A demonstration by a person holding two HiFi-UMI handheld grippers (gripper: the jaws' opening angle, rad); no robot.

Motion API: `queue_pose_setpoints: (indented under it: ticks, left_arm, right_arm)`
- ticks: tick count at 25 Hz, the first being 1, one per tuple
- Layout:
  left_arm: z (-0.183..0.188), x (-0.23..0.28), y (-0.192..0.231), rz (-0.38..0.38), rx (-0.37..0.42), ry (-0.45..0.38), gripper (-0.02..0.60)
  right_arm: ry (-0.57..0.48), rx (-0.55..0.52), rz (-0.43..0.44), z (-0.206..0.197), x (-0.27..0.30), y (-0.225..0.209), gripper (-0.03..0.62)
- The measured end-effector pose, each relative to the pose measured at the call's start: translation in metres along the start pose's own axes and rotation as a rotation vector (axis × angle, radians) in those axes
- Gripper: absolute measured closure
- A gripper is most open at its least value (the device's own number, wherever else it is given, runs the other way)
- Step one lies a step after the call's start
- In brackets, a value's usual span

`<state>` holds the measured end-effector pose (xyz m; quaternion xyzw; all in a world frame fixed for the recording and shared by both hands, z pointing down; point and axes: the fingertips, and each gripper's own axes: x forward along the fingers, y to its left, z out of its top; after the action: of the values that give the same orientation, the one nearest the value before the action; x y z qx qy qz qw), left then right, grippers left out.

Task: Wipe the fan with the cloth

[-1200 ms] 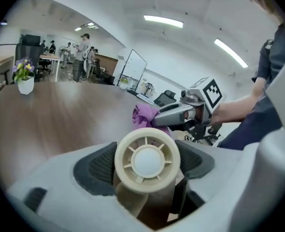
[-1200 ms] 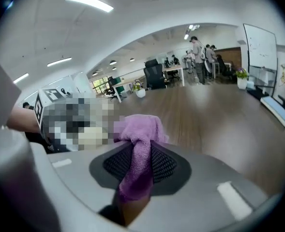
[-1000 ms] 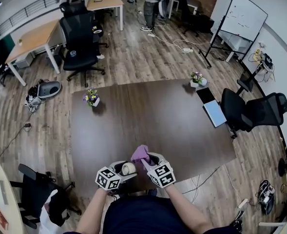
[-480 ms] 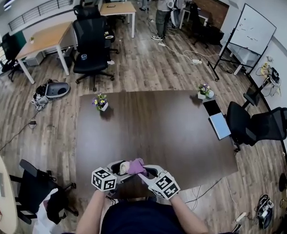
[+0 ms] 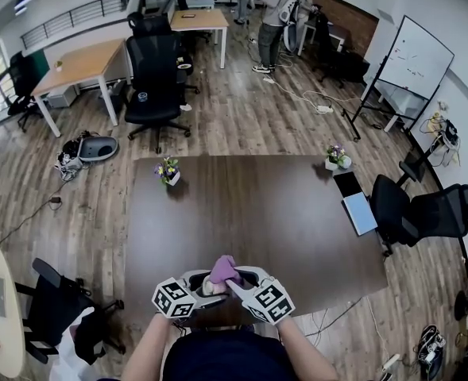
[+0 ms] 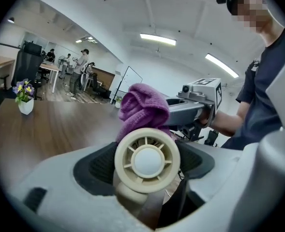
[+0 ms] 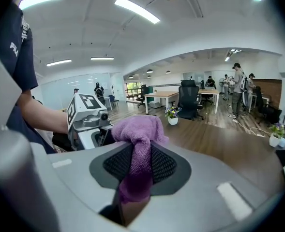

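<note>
Here, the left gripper (image 6: 147, 187) pinches the small cream fan (image 6: 147, 161) between its two jaws, and the round grille of the fan faces that gripper's camera. The right gripper (image 7: 138, 170) has its jaws pressed on the purple cloth (image 7: 136, 129), whose bunched end stands out past them. This bunched end sits at the far upper side of the fan and seems to touch it. Both grippers meet tip to tip above the near edge of the dark wooden table (image 5: 257, 205), close in front of the person.
</note>
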<state>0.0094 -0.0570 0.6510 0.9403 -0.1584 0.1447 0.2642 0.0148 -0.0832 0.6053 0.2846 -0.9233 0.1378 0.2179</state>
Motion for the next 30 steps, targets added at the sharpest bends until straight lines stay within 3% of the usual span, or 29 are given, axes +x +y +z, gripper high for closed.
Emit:
queue_pose_setpoints:
  ticks: [5,11,23,30]
  left_arm:
    - [0.032,-0.015,-0.002,-0.014,-0.095,-0.166,0.202]
    - [0.05,-0.029,0.004,0.005,-0.126,-0.277,0.202]
    - [0.075,-0.051,0.006,-0.002,-0.21,-0.436,0.202]
    - [0.103,-0.066,0.007,0.012,-0.18,-0.51,0.202]
  right_arm:
    - [-0.051,0.081,-0.009,0.014,-0.009,-0.008,0.487]
    - [-0.117,0.161,0.048,0.028,-0.011,0.0,0.487]
    - [-0.138,0.221,0.122,0.032,-0.011,0.012,0.487]
    - [-0.112,0.192,0.143,0.028,-0.007,0.02,0.487]
